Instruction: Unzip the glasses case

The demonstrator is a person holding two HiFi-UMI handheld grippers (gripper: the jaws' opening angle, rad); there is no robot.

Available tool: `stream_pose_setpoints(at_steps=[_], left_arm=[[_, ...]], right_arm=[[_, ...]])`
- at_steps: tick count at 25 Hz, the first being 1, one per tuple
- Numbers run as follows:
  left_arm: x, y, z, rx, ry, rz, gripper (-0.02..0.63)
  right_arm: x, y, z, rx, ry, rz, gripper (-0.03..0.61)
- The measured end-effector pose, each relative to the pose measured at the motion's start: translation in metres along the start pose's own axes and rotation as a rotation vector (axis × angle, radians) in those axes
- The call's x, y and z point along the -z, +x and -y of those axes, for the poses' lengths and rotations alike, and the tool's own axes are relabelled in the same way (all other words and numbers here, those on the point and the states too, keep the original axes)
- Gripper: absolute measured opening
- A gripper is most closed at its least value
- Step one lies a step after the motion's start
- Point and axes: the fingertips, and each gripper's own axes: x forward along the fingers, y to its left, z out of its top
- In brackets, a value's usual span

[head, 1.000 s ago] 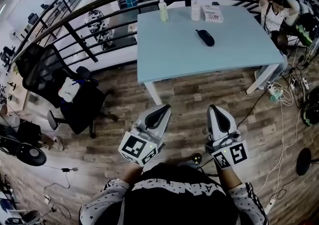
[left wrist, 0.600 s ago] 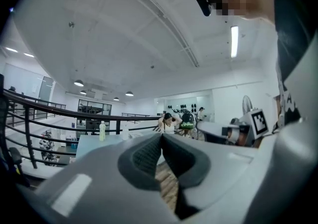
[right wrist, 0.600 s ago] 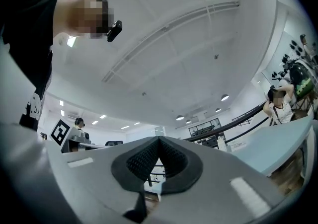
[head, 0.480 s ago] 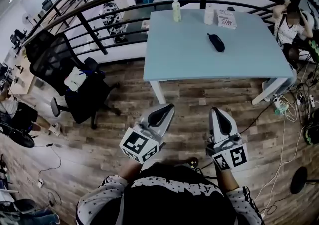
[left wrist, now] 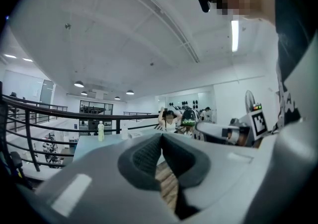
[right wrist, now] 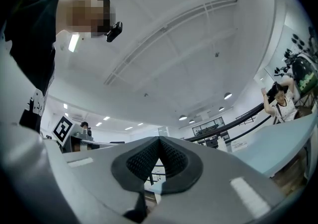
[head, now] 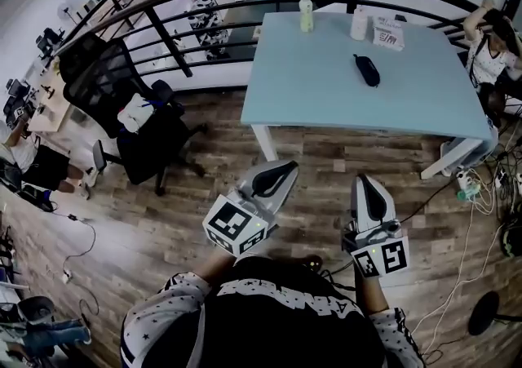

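The dark glasses case lies closed on the light blue table, toward its far right. Both grippers are held over the wooden floor, well short of the table's near edge. My left gripper points toward the table with its jaws together and nothing between them. My right gripper is beside it, also shut and empty. The left gripper view shows the jaw tips of the left gripper meeting, and the right gripper view shows the same for the right gripper. Neither gripper view shows the case.
A pale bottle, a white container and a printed box stand along the table's far edge. A black railing runs behind. A black office chair is at the left. A seated person and floor cables are at the right.
Both grippers have moved forward toward the table, keeping side by side. The table and chair sit further right in the head view. The jaws stay shut.
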Motion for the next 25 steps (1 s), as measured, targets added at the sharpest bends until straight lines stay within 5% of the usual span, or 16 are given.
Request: stream_pose_setpoints(at_steps=[14,25], left_arm=[[0.015,0.067,0.037,0.138,-0.039,-0.014,0.000],[0.009,0.180,0.046,0.353,-0.098,0.054,0.000]], right_arm=[[-0.005,-0.039,0.064,0.140,-0.038,-0.021,-0.006],[-0.021,-0.039,0.140,0.312,-0.137,-0.061,-0.006]])
